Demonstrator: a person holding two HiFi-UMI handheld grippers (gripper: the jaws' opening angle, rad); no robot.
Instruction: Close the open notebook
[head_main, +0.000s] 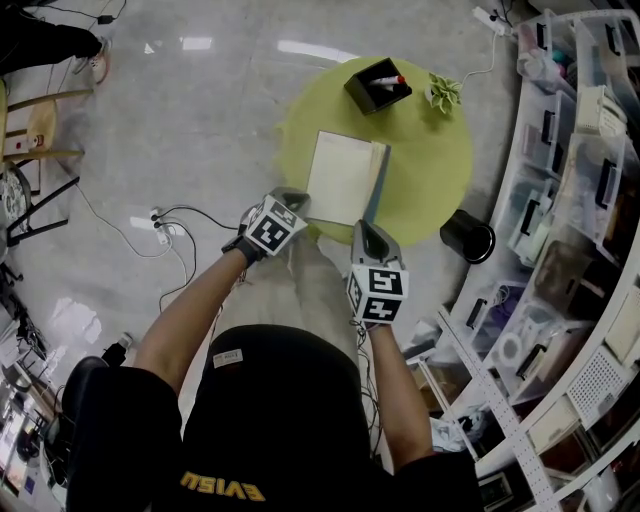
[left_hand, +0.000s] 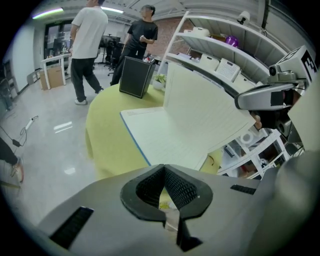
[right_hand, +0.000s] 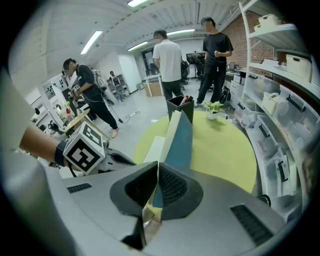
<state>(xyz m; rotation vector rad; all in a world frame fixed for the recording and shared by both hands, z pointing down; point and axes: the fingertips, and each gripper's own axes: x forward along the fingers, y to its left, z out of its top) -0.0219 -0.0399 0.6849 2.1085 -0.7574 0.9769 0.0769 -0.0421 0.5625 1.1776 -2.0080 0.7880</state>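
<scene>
An open notebook (head_main: 338, 172) with white lined pages lies on the round yellow-green table (head_main: 430, 170). Its right half, with the blue cover (head_main: 378, 183), stands nearly upright. My right gripper (head_main: 362, 228) is shut on the near edge of that cover (right_hand: 181, 142), which runs straight into its jaws (right_hand: 156, 166). My left gripper (head_main: 293, 197) sits at the notebook's near left corner, jaws shut with nothing between them (left_hand: 163, 169). In the left gripper view the flat left page (left_hand: 160, 137) lies ahead, with the raised leaf (left_hand: 205, 107) and the right gripper (left_hand: 260, 95) behind it.
A black box of pens (head_main: 377, 85) and a small potted plant (head_main: 443, 92) stand at the table's far side. A black cylindrical bin (head_main: 467, 237) is on the floor at right, beside curved shelves of boxes (head_main: 580, 200). A power strip with cables (head_main: 160, 225) lies left. People (right_hand: 167, 60) stand beyond.
</scene>
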